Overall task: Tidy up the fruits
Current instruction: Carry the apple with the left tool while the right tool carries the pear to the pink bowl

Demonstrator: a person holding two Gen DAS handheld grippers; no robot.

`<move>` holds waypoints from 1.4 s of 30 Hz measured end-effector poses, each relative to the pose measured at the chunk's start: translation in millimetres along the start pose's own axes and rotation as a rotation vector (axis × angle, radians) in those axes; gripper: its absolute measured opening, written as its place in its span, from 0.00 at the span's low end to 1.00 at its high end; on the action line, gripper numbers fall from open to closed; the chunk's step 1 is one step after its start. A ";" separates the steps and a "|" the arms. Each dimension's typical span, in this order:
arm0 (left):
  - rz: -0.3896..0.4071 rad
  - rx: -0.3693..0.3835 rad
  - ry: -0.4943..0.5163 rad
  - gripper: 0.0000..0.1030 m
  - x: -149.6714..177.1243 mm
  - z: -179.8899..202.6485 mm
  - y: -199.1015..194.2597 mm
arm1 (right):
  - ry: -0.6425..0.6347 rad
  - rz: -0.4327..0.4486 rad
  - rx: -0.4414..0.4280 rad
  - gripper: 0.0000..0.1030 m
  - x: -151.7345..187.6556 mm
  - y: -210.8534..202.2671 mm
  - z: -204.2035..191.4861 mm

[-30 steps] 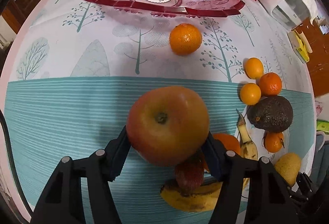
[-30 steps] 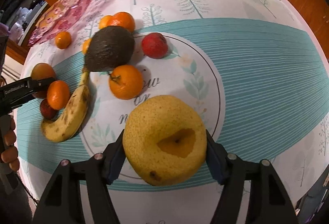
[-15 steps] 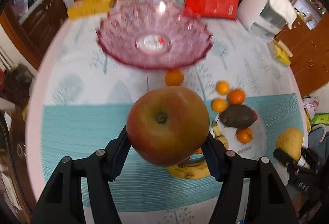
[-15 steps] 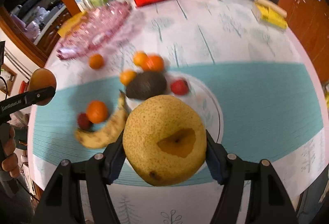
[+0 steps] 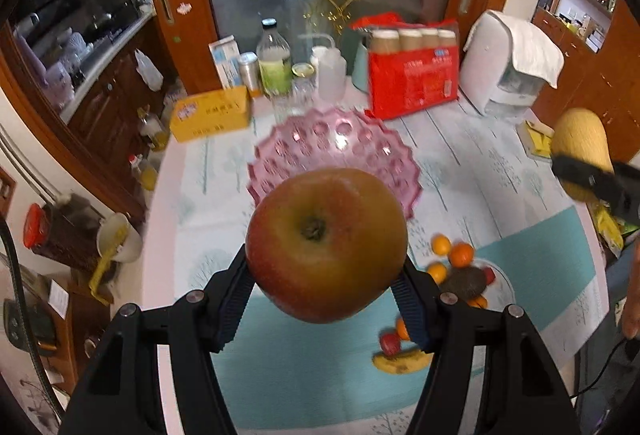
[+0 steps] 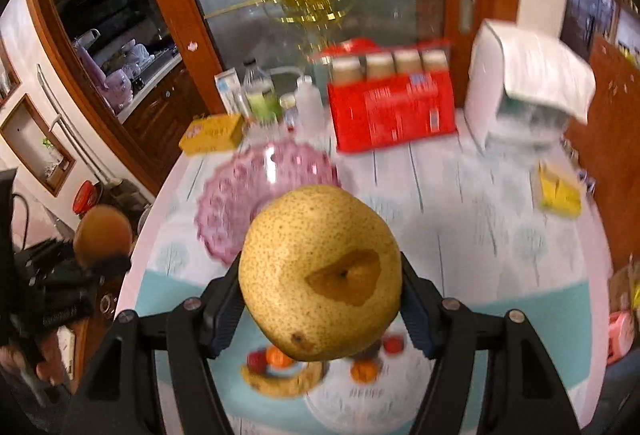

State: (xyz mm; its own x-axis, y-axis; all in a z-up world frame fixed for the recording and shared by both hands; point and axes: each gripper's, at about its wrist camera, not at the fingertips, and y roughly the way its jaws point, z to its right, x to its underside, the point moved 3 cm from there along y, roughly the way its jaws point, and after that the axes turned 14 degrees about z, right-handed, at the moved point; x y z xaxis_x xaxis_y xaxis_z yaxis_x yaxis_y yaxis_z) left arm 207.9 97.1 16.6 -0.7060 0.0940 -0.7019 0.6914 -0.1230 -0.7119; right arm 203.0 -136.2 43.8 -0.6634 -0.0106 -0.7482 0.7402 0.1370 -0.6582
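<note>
My left gripper is shut on a red-green apple, held high above the table. My right gripper is shut on a speckled yellow pear, also well above the table. The pear and the right gripper show at the right edge of the left wrist view; the apple shows at the left of the right wrist view. A pink cut-glass fruit bowl stands empty toward the back of the table. Below lie oranges, an avocado, a banana and a small red fruit.
At the table's back stand a red carton pack, bottles, a yellow box and a white appliance. A yellow pack lies at the right edge. Wooden cabinets and a glass door lie behind. A person's hand is at far right.
Both grippers have risen far above the table with their fruit still gripped. The table, bowl and remaining fruit now look much smaller and the room behind has come into view.
</note>
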 end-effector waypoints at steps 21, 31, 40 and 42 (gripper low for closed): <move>-0.128 -0.038 -0.005 0.62 42.5 -8.2 235.7 | 0.064 -0.197 0.001 0.67 44.2 249.9 -30.2; -0.186 0.007 -0.026 0.63 58.4 -2.8 276.4 | 0.001 -0.251 -0.042 0.67 70.3 293.9 -42.4; -0.205 0.016 0.016 0.67 63.8 4.0 285.7 | -0.169 -0.261 -0.024 0.68 83.7 304.9 -67.6; -0.201 0.025 0.010 0.80 62.8 4.6 283.3 | -0.149 -0.251 -0.027 0.68 83.3 303.4 -65.2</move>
State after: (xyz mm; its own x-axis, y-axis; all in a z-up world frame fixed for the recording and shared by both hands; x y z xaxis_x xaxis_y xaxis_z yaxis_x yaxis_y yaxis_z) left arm 358.7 63.6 -229.0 -0.8279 0.1293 -0.5458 0.5323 -0.1253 -0.8372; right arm 365.2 -31.0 -212.8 -0.8005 -0.1930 -0.5675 0.5504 0.1383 -0.8234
